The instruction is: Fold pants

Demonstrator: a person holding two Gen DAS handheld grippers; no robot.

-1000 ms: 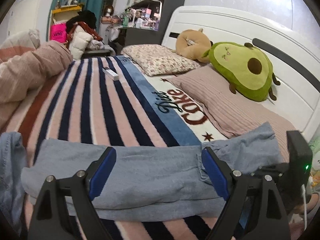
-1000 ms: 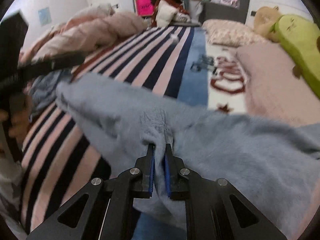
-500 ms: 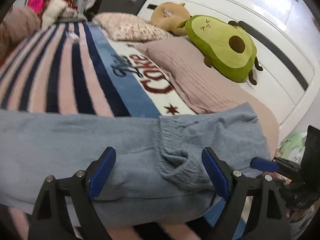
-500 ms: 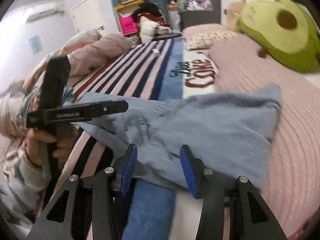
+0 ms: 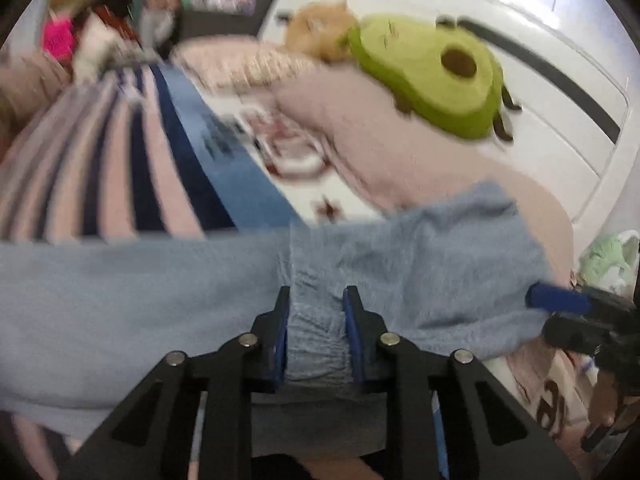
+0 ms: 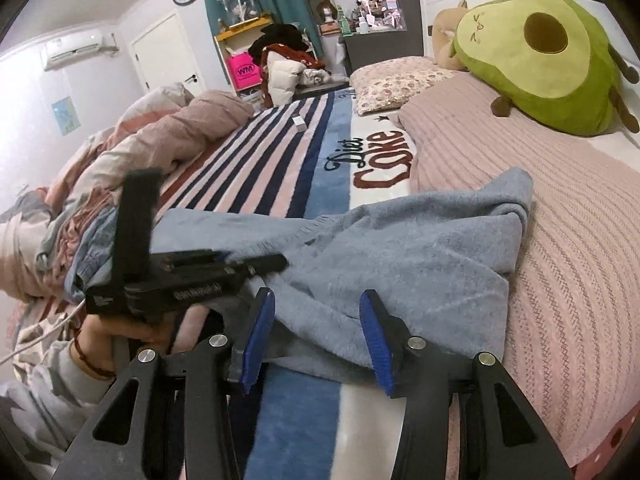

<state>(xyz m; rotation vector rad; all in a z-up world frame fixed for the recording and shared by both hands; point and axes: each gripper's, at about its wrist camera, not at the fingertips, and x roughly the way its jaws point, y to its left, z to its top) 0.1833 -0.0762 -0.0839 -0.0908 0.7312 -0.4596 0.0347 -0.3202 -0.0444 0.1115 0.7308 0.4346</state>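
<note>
The grey-blue fleece pants (image 6: 404, 248) lie across the near edge of the bed, spread left to right, and also show in the left wrist view (image 5: 420, 248). My left gripper (image 5: 316, 320) is closed onto the gathered waistband fabric of the pants, which bunches between its blue pads. The left gripper also shows in the right wrist view (image 6: 256, 264), at the pants' left part. My right gripper (image 6: 316, 336) is open over the pants' near edge, holding nothing. It also shows at the right edge of the left wrist view (image 5: 560, 304).
An avocado plush (image 6: 536, 60) and a tan plush (image 6: 444, 40) sit at the headboard. A pink knitted blanket (image 6: 568, 240) lies under the pants' right end. A striped blanket (image 6: 256, 168) covers the bed. A bundled pink duvet (image 6: 160, 140) lies at left.
My left gripper went from wide open to closed on the pants' waistband. My right gripper let go of the pants a second ago and stays open, now drawn back toward the near edge.
</note>
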